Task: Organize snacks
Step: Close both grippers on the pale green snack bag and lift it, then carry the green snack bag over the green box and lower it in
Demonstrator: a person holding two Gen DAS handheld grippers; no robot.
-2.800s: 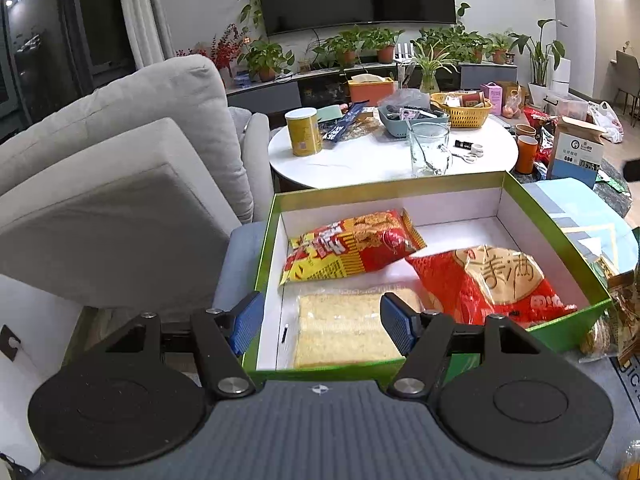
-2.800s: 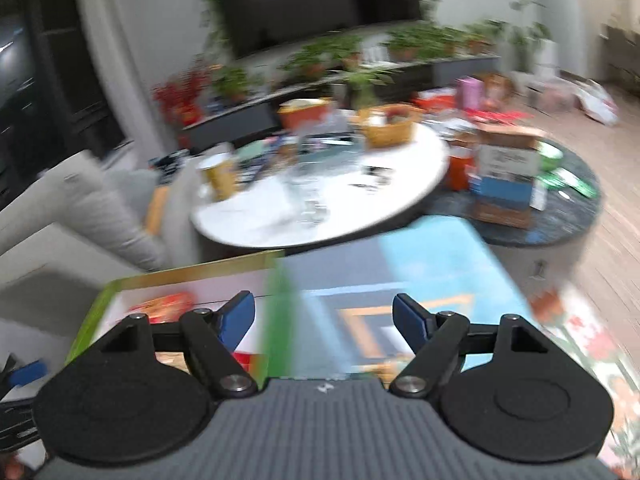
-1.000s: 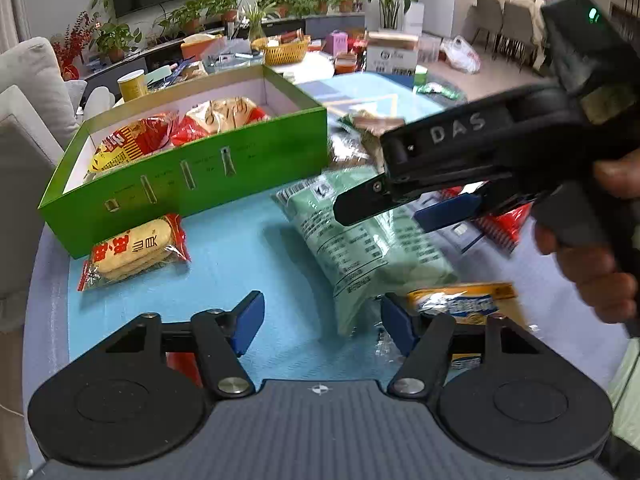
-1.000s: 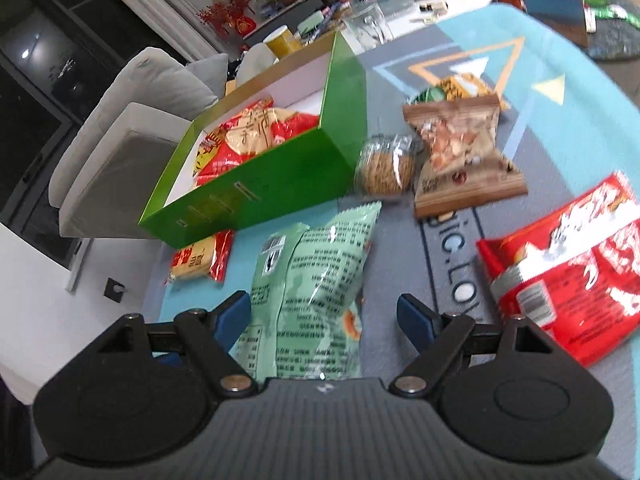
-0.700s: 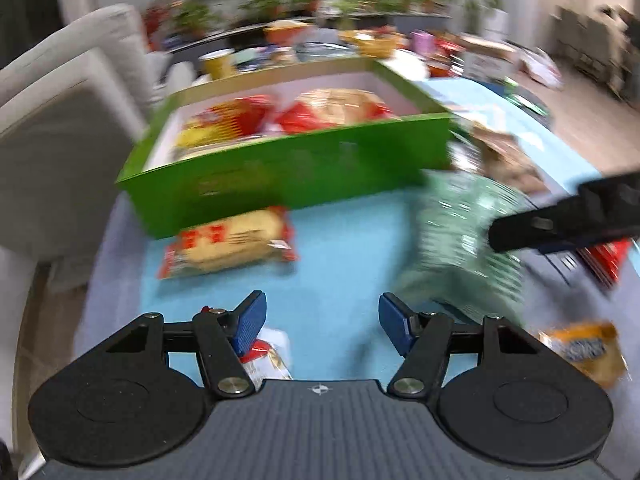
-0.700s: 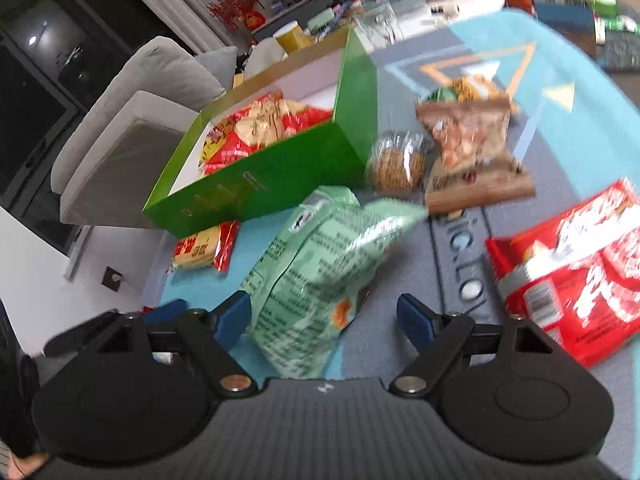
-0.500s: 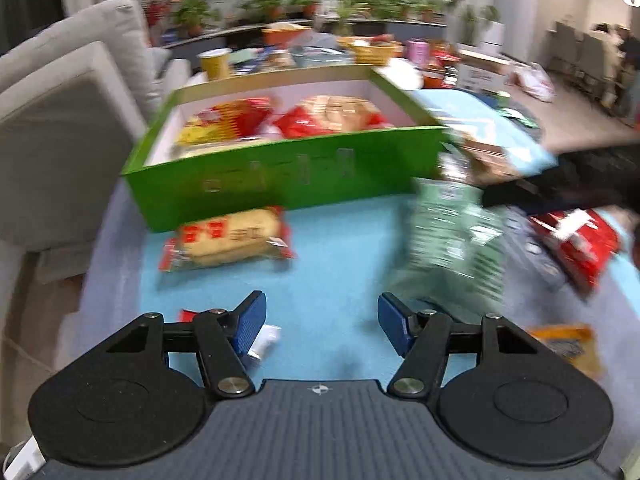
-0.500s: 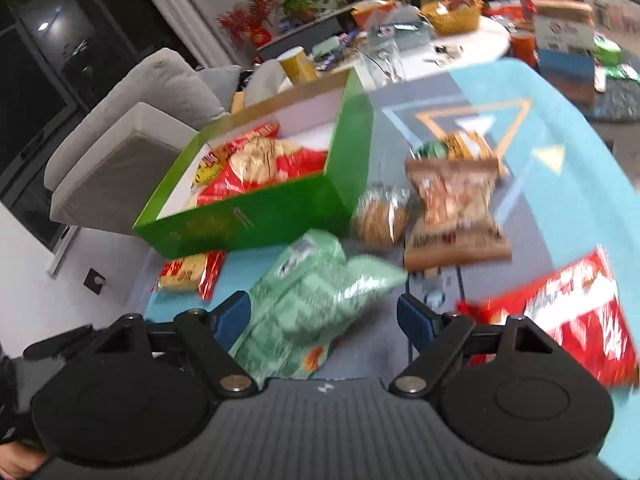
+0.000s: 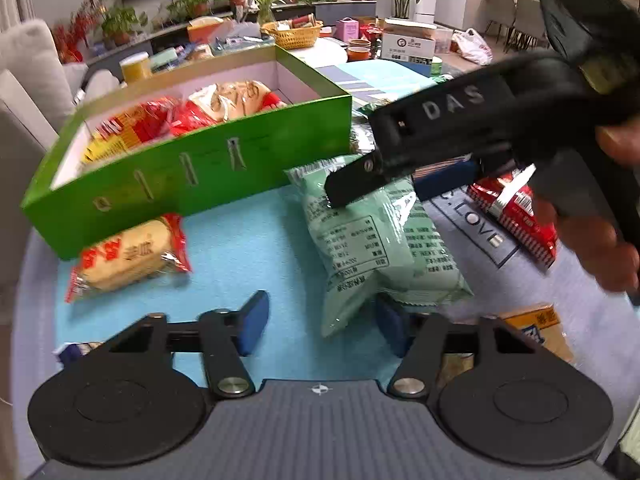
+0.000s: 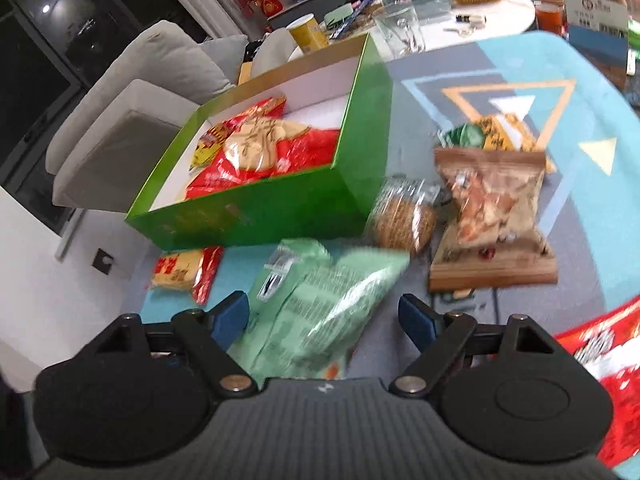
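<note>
A pale green snack bag lies on the blue mat in front of the green box. Its near corner sits between the fingers of my left gripper, whose jaws are closing; the left pad stands clear of the bag. My right gripper straddles the same green bag from the other end. It is open, with a gap at its right pad. The left wrist view shows the right gripper over the bag's far end, held by a hand. Red snack packs lie in the box.
A yellow cracker pack with red ends lies before the box. To the right lie a round cake pack, a brown snack pack, a red bag and a yellow packet. Behind are a cluttered white table and a grey sofa.
The left wrist view swung left toward the box, then back to the green bag, and its jaws narrowed. The right gripper moved toward the box, and the bag bulged up between its fingers.
</note>
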